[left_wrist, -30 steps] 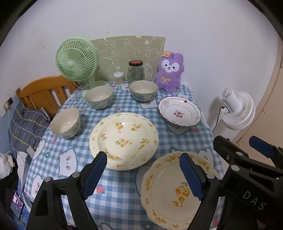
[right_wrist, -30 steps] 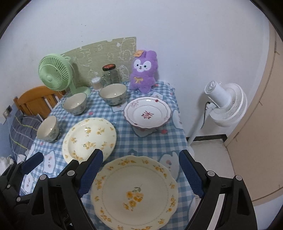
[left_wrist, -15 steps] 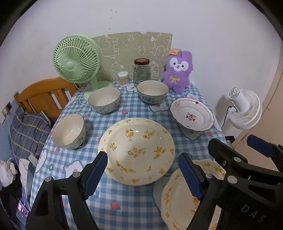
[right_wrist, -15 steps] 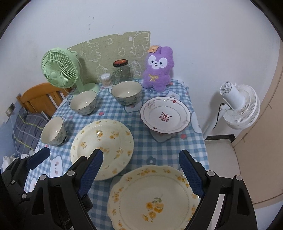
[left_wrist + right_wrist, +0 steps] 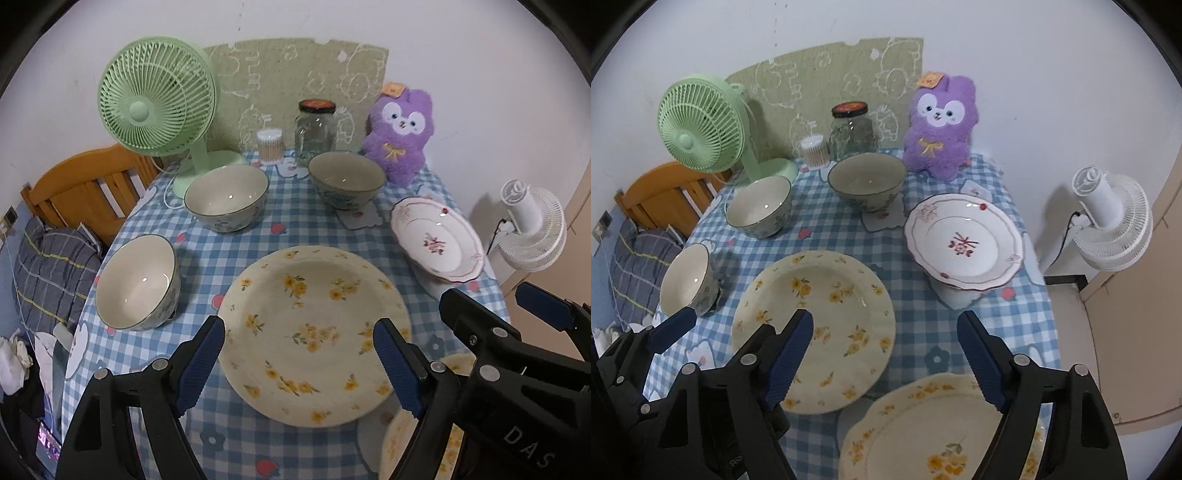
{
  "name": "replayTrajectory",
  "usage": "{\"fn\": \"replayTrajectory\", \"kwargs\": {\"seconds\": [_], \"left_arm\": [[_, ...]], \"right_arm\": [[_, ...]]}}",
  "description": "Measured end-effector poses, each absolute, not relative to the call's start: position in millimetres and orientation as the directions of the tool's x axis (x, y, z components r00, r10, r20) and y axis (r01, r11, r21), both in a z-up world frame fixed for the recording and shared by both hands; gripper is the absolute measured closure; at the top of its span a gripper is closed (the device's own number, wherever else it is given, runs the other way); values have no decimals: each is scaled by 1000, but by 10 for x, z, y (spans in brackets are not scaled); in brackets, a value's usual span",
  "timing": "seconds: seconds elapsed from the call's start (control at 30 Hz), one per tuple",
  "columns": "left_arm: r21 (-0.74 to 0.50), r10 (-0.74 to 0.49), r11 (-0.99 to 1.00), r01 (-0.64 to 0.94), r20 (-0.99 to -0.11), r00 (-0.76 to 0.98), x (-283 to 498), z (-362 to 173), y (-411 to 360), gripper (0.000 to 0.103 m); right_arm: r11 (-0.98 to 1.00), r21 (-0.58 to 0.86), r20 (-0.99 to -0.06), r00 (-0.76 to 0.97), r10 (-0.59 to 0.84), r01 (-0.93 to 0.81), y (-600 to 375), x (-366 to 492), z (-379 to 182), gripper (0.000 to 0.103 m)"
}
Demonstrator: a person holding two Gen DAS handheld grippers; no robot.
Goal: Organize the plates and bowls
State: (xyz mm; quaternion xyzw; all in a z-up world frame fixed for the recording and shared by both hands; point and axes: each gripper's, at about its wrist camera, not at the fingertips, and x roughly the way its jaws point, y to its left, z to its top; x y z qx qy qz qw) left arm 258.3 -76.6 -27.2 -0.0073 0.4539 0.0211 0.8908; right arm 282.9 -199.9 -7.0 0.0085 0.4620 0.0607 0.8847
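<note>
**Desk:** How far along was the sorting on the checked table (image 5: 236,251) when these frames were taken?

**Operator:** By my reading, barely begun. Nothing was stacked. Three bowls sat apart: the left bowl (image 5: 138,282) at 9 o'clock from the table's middle, the middle bowl (image 5: 226,202) at 11 o'clock and the back bowl (image 5: 346,184) at 1 o'clock. The big yellow-flowered plate (image 5: 314,332) lay at the middle, the red-patterned plate (image 5: 437,240) at 3 o'clock and the scalloped yellow plate (image 5: 942,435) at 5 o'clock by the near edge. All six pieces were left to gather, I judged.

**Desk:** And the grippers?

**Operator:** I had the left gripper (image 5: 299,365) spread wide with nothing between its pads, hanging over the near rim of the big yellow-flowered plate. The right gripper (image 5: 884,363) was just as wide and empty, above the gap between that plate and the scalloped yellow plate.

**Desk:** Which way did the pieces face?

**Operator:** Every bowl stood upright, mouth up. The two yellow plates lay flat, face up; being round, they had no long axis to speak of. The red-patterned plate looked raised or tilted, its near edge lifted; what it rested on I could not tell.

**Desk:** Anything else on the table?

**Operator:** A green fan (image 5: 157,107), a glass jar (image 5: 316,133) and a purple plush (image 5: 400,136) lined the back at 12 o'clock.
</note>
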Motion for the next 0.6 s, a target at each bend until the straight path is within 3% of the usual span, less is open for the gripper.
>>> {"fn": "replayTrajectory", "kwargs": {"seconds": [0.23, 0.3, 0.33, 0.37, 0.6], "left_arm": [[-6, 36, 997, -74, -834, 550, 2765, -494, -591, 21], [-10, 32, 997, -76, -842, 539, 2814, -550, -565, 22], [-13, 30, 997, -78, -848, 529, 2845, -592, -544, 25], [-11, 35, 996, -85, -852, 522, 2866, -625, -526, 29], [-11, 50, 993, -122, -875, 481, 3005, -841, -371, 29]], "right_arm": [[991, 69, -839, 531, 122, -117, -1829, 3051, -284, 25], [990, 80, -842, 524, 130, -117, -1800, 3105, -357, 30], [989, 90, -847, 513, 137, -115, -1782, 3137, -402, 38], [989, 97, -852, 505, 141, -113, -1770, 3163, -435, 39], [991, 93, -874, 468, 128, -97, -1708, 3321, -674, 39]]}}
